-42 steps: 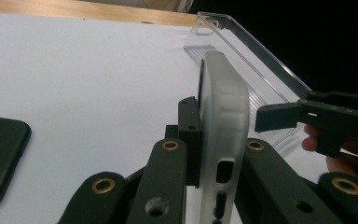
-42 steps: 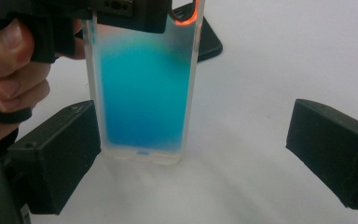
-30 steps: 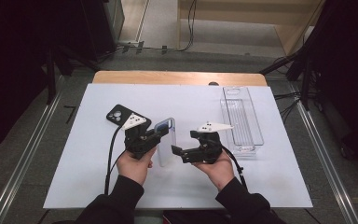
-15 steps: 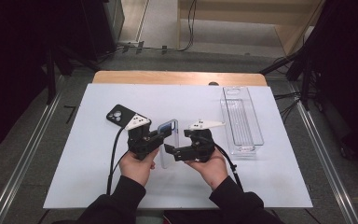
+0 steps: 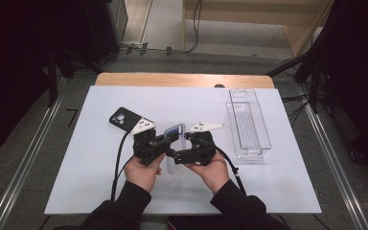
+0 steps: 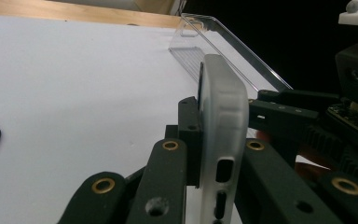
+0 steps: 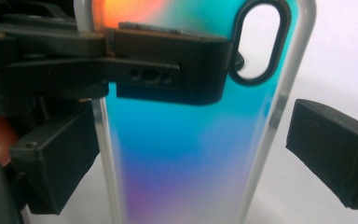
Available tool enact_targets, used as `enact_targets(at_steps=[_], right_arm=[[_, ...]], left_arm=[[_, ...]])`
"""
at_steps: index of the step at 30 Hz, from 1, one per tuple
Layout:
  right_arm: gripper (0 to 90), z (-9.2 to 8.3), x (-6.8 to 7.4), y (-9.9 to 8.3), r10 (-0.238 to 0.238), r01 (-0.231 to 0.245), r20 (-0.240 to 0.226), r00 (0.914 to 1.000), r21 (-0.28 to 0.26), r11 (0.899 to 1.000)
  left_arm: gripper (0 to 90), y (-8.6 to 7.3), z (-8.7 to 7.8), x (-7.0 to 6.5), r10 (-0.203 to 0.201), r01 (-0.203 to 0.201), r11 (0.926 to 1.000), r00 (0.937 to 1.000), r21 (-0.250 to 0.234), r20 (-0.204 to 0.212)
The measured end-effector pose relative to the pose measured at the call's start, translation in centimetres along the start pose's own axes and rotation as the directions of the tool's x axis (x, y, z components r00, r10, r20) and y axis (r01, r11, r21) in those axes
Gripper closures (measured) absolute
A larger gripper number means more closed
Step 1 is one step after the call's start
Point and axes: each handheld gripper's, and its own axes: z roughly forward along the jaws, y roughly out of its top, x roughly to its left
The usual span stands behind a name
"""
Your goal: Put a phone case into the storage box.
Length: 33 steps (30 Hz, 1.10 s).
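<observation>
While it stands on its edge between the two grippers near the middle of the white table (image 5: pixel 91 182), the phone case (image 5: pixel 175 132) is clamped by the left gripper (image 5: pixel 159 143), whose two black jaws press on its flat sides. The case has a frosted clear rim and a back that shines from orange to blue and violet, with an oval hole for the camera near one end. Seen from the left gripper view, the phone case (image 6: pixel 221 121) rises narrow and upright between the closed jaws, with its port cut-outs low on the edge.

From the right gripper view, the right gripper (image 7: pixel 191 161) has its jaws wide apart on both sides of the phone case (image 7: pixel 186 154); one pad seems just beside the rim, but I cannot tell if it touches. From the high view the right gripper (image 5: pixel 179 154) lies close to the left one, each held in a hand.

Left of the hands, a black phone case (image 5: pixel 123 118) lies flat on the table. To the right, well apart, stands a long clear tray (image 5: pixel 249 122).
</observation>
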Motion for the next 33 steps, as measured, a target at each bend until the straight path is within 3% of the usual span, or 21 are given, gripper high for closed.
enact_targets(at_steps=[3, 7, 14, 16, 19, 23, 27, 33], right_arm=[[1.5, 0.2, 0.0, 0.1, 0.009, -0.009, 0.002, 1.0, -0.001, 1.0], [14.0, 0.3, -0.1, 0.1, 0.015, -0.015, -0.032, 0.9994, -0.004, 1.0], [15.3, 0.1, 0.0, 0.2, -0.015, 0.015, -0.023, 0.9996, -0.001, 1.0], [15.3, 0.0, -0.1, 0.3, -0.015, 0.015, -0.006, 0.9999, 0.0, 1.0], [15.4, -0.3, -0.5, 0.4, -0.011, 0.011, 0.006, 0.9999, -0.007, 1.0], [15.4, -0.5, -1.1, 0.4, -0.009, 0.01, 0.024, 0.9997, -0.001, 1.0], [15.4, -0.6, -1.7, 0.3, -0.013, 0.012, 0.04, 0.9991, 0.007, 1.0], [15.4, -1.2, -2.5, 0.2, -0.019, 0.018, 0.056, 0.9982, 0.014, 1.0]], left_arm=[[86.0, 0.0, 0.0, -0.1, -0.001, 0.001, 1.0, 1.0, 0.002, 0.005], [85.7, 0.0, 0.1, 0.1, -0.016, 0.016, 0.9999, 0.9999, 0.007, 0.007], [84.2, 0.0, 0.1, 0.2, -0.023, 0.023, 0.9997, 0.9995, 0.009, 0.021], [74.1, 0.1, 0.0, 0.3, -0.024, 0.024, 0.9997, 0.9995, 0.006, 0.022], [66.6, 0.2, 0.0, 0.3, -0.022, 0.022, 0.9996, 0.9997, 0.016, 0.014], [55.6, 0.5, -0.2, 0.3, -0.042, 0.041, 0.9987, 0.9986, 0.031, 0.032], [48.8, 0.6, -0.5, 0.6, -0.04, 0.038, 0.9981, 0.9984, 0.049, 0.04], [42.0, 0.9, -1.6, 1.2, -0.051, 0.044, 0.996, 0.9946, 0.077, 0.09]])
